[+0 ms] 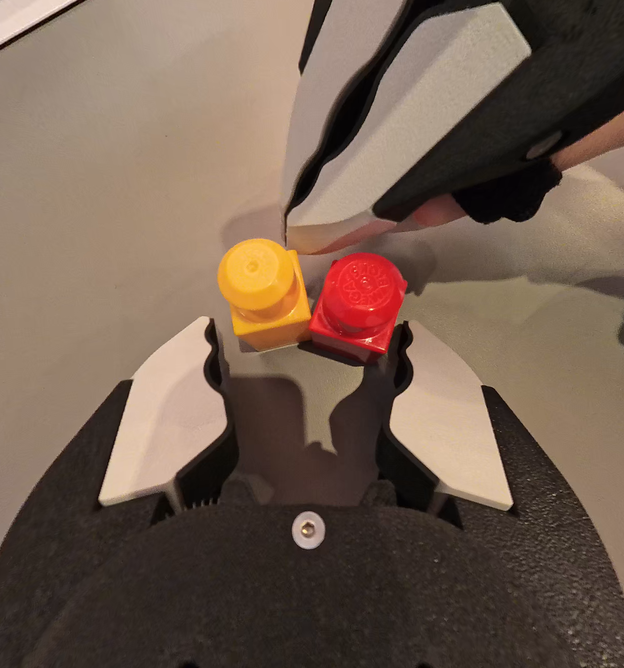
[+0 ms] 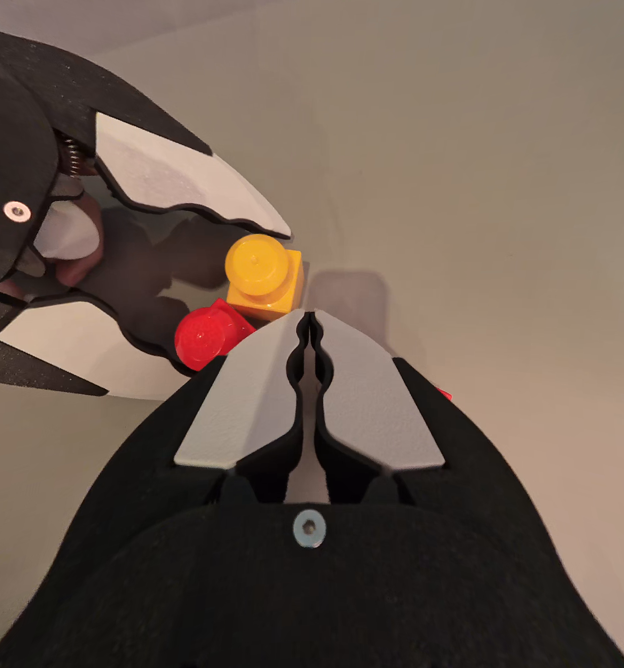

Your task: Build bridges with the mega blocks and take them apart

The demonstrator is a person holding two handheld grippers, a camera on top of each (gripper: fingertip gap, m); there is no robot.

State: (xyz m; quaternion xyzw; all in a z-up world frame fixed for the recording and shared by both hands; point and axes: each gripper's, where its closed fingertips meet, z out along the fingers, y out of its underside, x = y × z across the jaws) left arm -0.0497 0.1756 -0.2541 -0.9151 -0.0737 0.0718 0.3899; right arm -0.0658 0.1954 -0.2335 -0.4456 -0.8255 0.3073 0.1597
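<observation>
Blocks sit upright side by side on the pale grey surface (image 1: 86,217): a glossy yellow plastic single-stud block (image 1: 267,300) and a glossy red plastic single-stud block (image 1: 357,307), their lower bodies touching or nearly so along one corner. The left tool (image 1: 306,336), black with white finger plates, is spread wide just short of the pair; one finger tip lies beside the red block's outer side and the other near the yellow block's base, and whether either tip actually touches is unclear. The right tool (image 2: 310,314) has its fingers pressed together with nothing between them. In its own view its closed tips sit just beside the yellow block (image 2: 263,278), with the red block (image 2: 209,336) partly hidden behind its left finger. From the left wrist view the closed tips come down right at the yellow block's far edge. A bare hand in a black fingerless glove (image 1: 502,195) holds the right tool.
</observation>
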